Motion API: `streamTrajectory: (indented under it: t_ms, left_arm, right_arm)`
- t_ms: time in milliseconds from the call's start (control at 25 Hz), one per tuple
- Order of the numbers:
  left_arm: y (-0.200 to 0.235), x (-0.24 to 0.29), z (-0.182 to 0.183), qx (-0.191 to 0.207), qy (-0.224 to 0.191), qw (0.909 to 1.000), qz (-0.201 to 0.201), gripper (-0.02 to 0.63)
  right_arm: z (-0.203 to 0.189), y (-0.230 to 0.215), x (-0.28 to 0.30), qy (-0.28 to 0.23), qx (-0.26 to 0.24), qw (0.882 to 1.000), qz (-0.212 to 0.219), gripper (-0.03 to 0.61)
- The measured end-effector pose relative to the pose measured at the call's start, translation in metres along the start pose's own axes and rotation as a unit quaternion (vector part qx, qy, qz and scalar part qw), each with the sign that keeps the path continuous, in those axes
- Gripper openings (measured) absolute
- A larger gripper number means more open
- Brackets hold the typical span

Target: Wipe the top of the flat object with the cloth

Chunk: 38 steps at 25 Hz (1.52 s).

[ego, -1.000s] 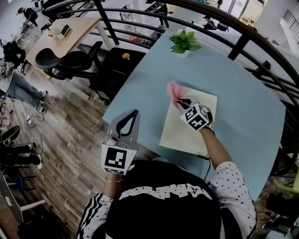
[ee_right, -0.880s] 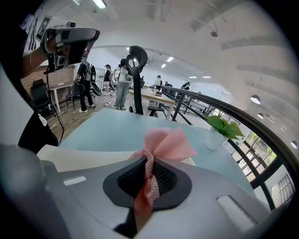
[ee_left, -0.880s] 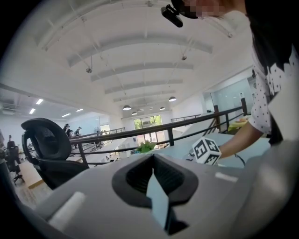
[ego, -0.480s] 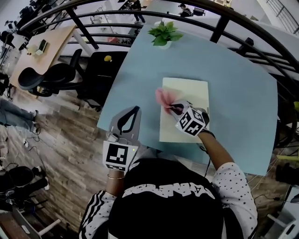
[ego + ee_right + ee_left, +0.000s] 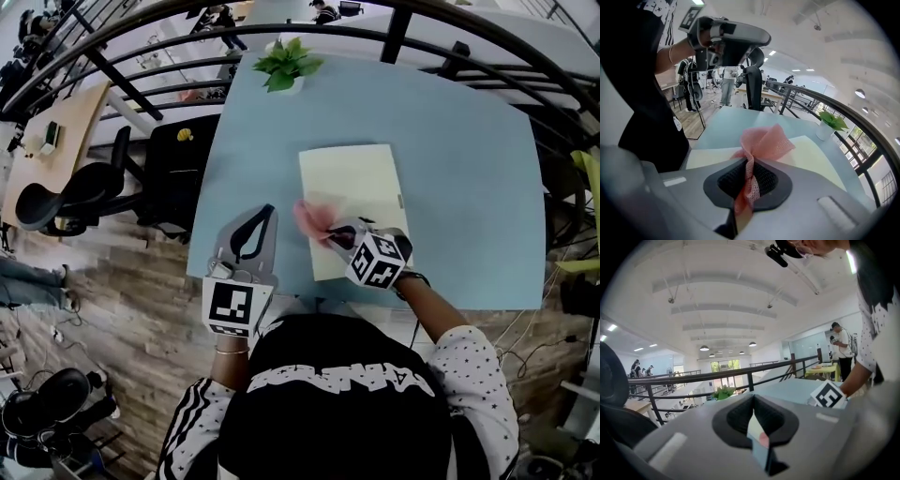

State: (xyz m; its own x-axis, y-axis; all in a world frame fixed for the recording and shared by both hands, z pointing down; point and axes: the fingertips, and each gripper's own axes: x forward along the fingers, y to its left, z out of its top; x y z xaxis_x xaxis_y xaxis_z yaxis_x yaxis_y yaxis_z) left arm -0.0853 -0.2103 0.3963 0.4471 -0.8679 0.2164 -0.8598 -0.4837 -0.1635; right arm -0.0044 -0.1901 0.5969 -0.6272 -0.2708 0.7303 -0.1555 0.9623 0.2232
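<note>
A pale yellow flat board (image 5: 352, 192) lies on the light blue table (image 5: 459, 141). My right gripper (image 5: 336, 234) is shut on a pink mesh cloth (image 5: 312, 217), which rests at the board's left edge near its front corner. In the right gripper view the cloth (image 5: 766, 140) bunches out of the shut jaws (image 5: 750, 161) over the board (image 5: 820, 161). My left gripper (image 5: 262, 217) hovers off the table's near left edge, shut with nothing in it (image 5: 753, 416).
A small potted plant (image 5: 286, 64) stands at the table's far left corner. A black railing (image 5: 394, 28) curves round the far side. Office chairs (image 5: 84, 192) and wood floor lie to the left, below.
My right gripper has drawn the cloth along the board toward its near left corner. The left gripper has stayed beside the table's edge.
</note>
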Motion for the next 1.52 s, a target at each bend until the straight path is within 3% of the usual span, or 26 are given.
streamTrajectory:
  t_ms: [680,1040,1160,1280,1520]
  left_arm:
    - [-0.027,0.021,0.011,0.004,-0.016,0.9981,-0.06,0.0]
    - [-0.03,0.022,0.016,0.007,-0.018,0.9976,-0.066,0.0]
    - [-0.028,0.021,0.017,0.008,-0.018,0.9979,-0.062,0.0]
    - [-0.025,0.018,0.017,0.007,-0.018,0.9983,-0.056,0.0]
    - [-0.015,0.011,0.019,0.009,-0.02,0.9991,-0.037,0.0]
  right_arm:
    - [-0.004,0.066,-0.024,0.0,0.005,0.999,0.032,0.026]
    - [-0.004,0.075,-0.03,-0.006,0.001,0.999,0.042,0.026]
    - [0.001,0.067,-0.035,-0.03,0.021,0.999,0.039,0.026]
    - [0.003,0.044,-0.047,-0.052,0.042,0.998,0.01,0.028]
    - [-0.002,-0.04,-0.08,-0.073,0.069,0.988,-0.113,0.028]
